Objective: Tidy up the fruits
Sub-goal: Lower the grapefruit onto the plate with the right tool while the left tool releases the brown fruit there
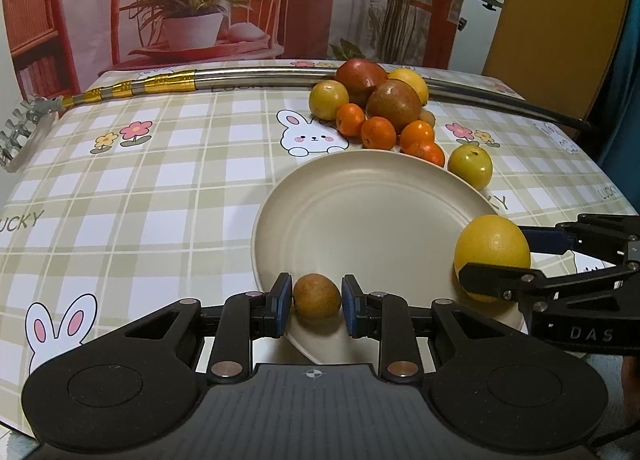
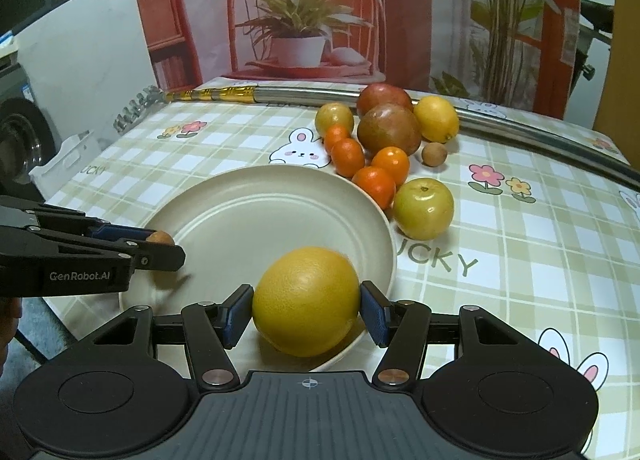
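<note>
A cream plate lies on the checked tablecloth. My left gripper is shut on a small brown fruit over the plate's near rim; it shows in the right wrist view too. My right gripper is shut on a large yellow citrus above the plate's other edge. Beyond the plate lies a pile: several small oranges, two reddish-brown fruits, a lemon, yellow-green fruits and a small brown fruit.
A long metal pole with a gold section lies across the table's far side behind the fruit pile. A printed backdrop of a chair and plants hangs behind. The table's left edge drops off near a white tray.
</note>
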`<move>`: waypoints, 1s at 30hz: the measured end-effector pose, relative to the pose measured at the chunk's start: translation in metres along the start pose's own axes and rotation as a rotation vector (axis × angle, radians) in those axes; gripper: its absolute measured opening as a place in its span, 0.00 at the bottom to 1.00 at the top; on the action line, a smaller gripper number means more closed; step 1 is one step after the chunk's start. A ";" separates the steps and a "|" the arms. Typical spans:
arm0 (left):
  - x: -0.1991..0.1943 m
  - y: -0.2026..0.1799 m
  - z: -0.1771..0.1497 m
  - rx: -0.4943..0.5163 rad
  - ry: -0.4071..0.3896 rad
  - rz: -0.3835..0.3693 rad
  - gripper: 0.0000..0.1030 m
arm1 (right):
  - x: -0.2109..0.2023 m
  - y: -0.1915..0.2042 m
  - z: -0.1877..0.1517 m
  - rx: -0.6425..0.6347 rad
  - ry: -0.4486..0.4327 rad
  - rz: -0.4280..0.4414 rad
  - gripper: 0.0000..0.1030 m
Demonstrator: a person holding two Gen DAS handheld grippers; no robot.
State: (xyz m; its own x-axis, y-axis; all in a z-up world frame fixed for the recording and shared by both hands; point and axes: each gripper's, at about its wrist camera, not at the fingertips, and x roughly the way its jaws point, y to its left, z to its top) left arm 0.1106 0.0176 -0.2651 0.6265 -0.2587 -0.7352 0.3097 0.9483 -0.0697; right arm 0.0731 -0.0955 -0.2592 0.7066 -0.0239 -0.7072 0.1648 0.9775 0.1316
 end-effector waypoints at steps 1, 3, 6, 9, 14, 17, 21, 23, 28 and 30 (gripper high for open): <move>0.000 0.000 0.001 -0.001 0.000 0.000 0.28 | 0.000 0.000 0.000 0.004 -0.002 0.000 0.52; 0.000 0.000 0.000 -0.002 0.000 0.001 0.28 | -0.001 -0.002 0.001 0.011 -0.004 0.001 0.52; 0.000 0.001 0.000 -0.001 0.000 0.000 0.28 | -0.001 -0.003 0.000 0.007 -0.004 0.001 0.52; 0.001 0.000 0.000 -0.001 0.000 0.000 0.28 | -0.001 -0.002 0.000 0.008 -0.004 0.001 0.52; 0.001 0.000 0.000 -0.002 0.000 0.000 0.28 | -0.001 -0.002 0.000 0.007 -0.005 0.001 0.52; 0.001 0.000 0.000 -0.002 -0.001 -0.001 0.28 | -0.001 -0.002 0.000 0.008 -0.005 0.001 0.52; 0.001 0.000 0.000 -0.003 -0.001 -0.001 0.28 | -0.001 -0.003 0.000 0.008 -0.006 0.002 0.52; 0.001 0.000 0.000 -0.003 -0.001 -0.001 0.28 | -0.001 -0.003 -0.001 0.008 -0.005 0.002 0.52; -0.001 0.000 0.000 -0.004 -0.002 -0.001 0.28 | -0.004 -0.003 0.001 0.013 -0.015 0.003 0.53; -0.002 0.001 0.001 -0.010 -0.003 -0.001 0.28 | -0.007 -0.005 0.002 0.020 -0.027 0.011 0.53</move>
State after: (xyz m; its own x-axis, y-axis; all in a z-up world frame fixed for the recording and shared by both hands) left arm 0.1110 0.0190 -0.2629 0.6280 -0.2606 -0.7333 0.3036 0.9496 -0.0775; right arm 0.0689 -0.1006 -0.2533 0.7270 -0.0193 -0.6863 0.1708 0.9733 0.1536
